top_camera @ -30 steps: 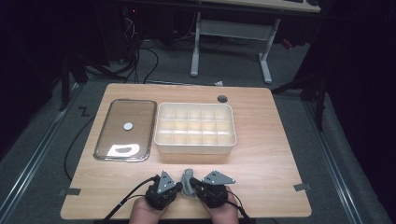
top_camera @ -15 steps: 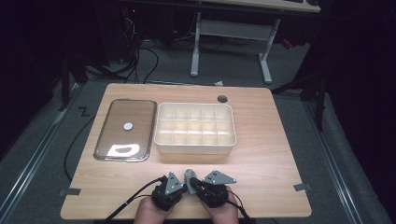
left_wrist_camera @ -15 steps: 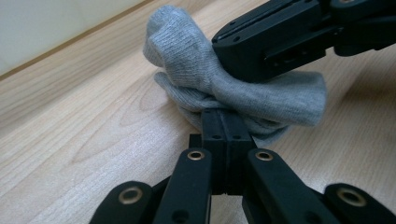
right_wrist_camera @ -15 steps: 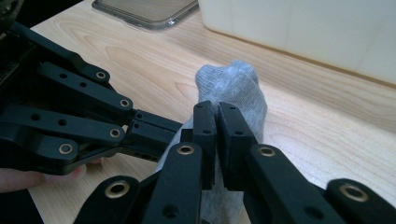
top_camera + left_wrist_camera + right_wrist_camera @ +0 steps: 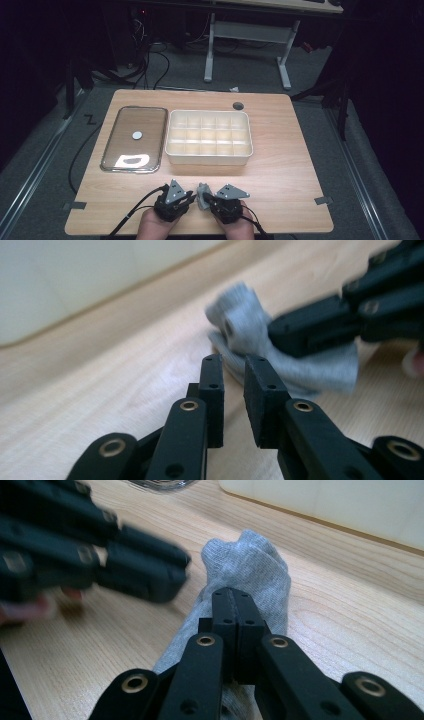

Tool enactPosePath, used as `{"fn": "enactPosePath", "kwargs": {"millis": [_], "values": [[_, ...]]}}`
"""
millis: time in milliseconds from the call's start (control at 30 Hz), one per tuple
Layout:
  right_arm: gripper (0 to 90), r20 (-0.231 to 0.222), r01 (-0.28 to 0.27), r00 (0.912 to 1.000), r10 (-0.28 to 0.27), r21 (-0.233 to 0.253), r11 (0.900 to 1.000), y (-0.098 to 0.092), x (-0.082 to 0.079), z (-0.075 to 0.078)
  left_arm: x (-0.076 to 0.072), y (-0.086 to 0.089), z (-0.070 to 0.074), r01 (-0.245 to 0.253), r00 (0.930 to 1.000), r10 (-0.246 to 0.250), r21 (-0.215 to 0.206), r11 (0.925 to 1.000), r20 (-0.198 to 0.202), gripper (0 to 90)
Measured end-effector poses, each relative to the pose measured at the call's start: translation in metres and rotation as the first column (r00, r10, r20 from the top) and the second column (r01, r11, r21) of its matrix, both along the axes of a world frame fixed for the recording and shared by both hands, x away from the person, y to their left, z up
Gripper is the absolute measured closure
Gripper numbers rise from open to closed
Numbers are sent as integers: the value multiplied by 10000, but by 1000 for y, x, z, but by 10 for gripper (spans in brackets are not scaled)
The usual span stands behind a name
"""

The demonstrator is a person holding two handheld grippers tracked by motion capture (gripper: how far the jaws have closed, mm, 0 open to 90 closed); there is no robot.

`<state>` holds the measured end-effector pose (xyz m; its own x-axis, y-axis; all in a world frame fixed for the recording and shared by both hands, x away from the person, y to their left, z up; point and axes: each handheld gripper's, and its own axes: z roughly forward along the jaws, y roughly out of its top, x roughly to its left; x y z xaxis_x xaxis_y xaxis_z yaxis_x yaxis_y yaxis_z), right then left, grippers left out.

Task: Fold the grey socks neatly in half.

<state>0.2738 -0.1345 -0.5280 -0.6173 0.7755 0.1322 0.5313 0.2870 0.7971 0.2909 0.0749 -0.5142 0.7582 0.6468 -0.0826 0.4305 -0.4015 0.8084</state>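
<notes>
A small grey sock (image 5: 201, 191) lies crumpled on the wooden table (image 5: 280, 165) near its front edge, between my two grippers. My right gripper (image 5: 233, 607) is shut on the grey sock (image 5: 250, 560), whose free end bunches up past the jaws. From the left gripper view, that right gripper (image 5: 300, 335) pinches the sock (image 5: 240, 325) from the right. My left gripper (image 5: 233, 385) stands just short of the sock, jaws a narrow gap apart with nothing between them. In the high view the left gripper (image 5: 192, 199) and right gripper (image 5: 206, 200) face each other.
A white box with several compartments (image 5: 209, 136) sits mid-table, and a clear lid with a round knob (image 5: 135, 137) lies to its left. A dark round grommet (image 5: 238, 105) is at the table's far edge. Bare wood stretches to the right.
The left gripper came in close to the sock half a second ago and has since eased back left a little. The right gripper has stayed put on the sock.
</notes>
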Motion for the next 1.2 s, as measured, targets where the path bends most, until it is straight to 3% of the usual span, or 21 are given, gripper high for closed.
{"fn": "enactPosePath", "kwargs": {"millis": [100,200,433,567,833,1100,1200], "values": [[900,-5,-2,10000,2,13,10000,0,0,0,3,0,9,62,9998,-54,-480,9988,170,853],[900,-32,-22,10000,22,4,10000,0,0,0,7,-6,17,269,9996,-263,-1029,9943,66,900],[900,-45,-40,10000,41,105,9999,-1,1,-1,12,-34,30,838,9959,-802,-930,9921,423,900],[900,-84,-62,9999,63,135,9999,-2,1,-1,18,-40,24,863,9959,-843,-680,9939,324,900],[900,-109,-98,9999,100,189,9998,-2,2,-1,27,-30,-1,495,9988,-494,-352,9982,16,900],[900,-155,-110,9998,114,259,9996,-3,2,-1,28,-21,-16,429,9991,-432,-884,9952,-17,900],[900,-158,-95,9998,99,257,9996,-3,2,0,27,-22,-16,403,9992,-399,-867,9954,62,900]]}}
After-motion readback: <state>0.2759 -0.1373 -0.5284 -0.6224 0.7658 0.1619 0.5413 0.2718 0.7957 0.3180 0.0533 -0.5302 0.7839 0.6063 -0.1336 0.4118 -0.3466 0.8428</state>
